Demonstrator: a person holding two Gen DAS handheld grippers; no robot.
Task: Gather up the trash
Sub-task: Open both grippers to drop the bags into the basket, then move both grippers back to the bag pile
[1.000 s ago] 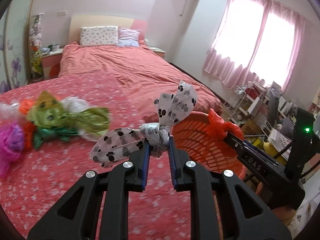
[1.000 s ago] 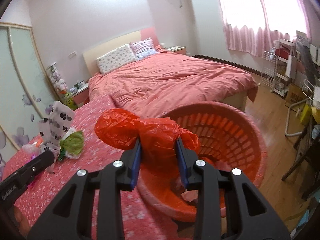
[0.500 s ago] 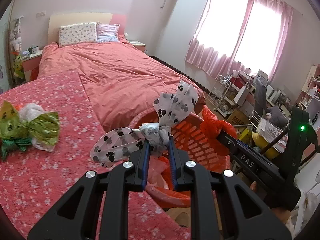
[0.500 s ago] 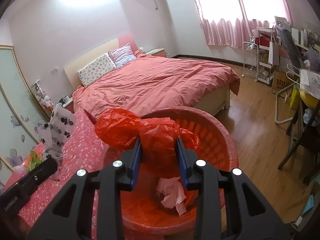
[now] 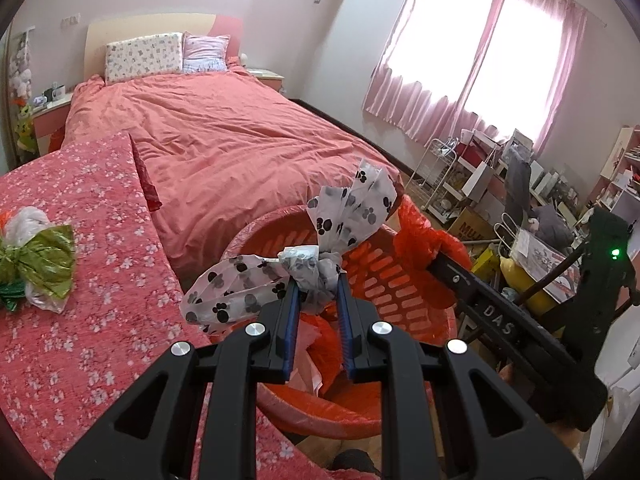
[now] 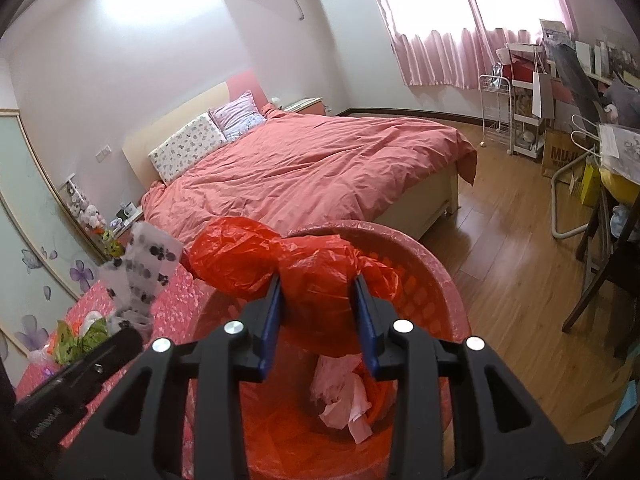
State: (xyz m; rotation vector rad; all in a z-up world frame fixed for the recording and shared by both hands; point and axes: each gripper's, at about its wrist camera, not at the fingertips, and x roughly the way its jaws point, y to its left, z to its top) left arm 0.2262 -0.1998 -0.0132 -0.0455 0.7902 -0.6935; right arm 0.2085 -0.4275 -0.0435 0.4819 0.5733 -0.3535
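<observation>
Crumpled red bag [image 6: 316, 276] bulges between blue pads [image 6: 269, 324].

paw bag [image 5: 344, 220]: white with black paw prints
red bag [image 6: 296, 272]: plain bright red
basket [image 6: 436, 280]: red-orange
paper [image 6: 344, 396]: pale pink
green bag [image 5: 44, 260]: shiny olive green
cloth [image 5: 80, 320]: red with small white flowers
duvet [image 5: 224, 140]: plain salmon pink
pillows [image 5: 144, 56]: white with small grey print; lilac stripes
curtains [image 5: 472, 60]: pink
pads [image 5: 290, 328]: blue
floor [image 6: 516, 232]: brown wood
</observation>
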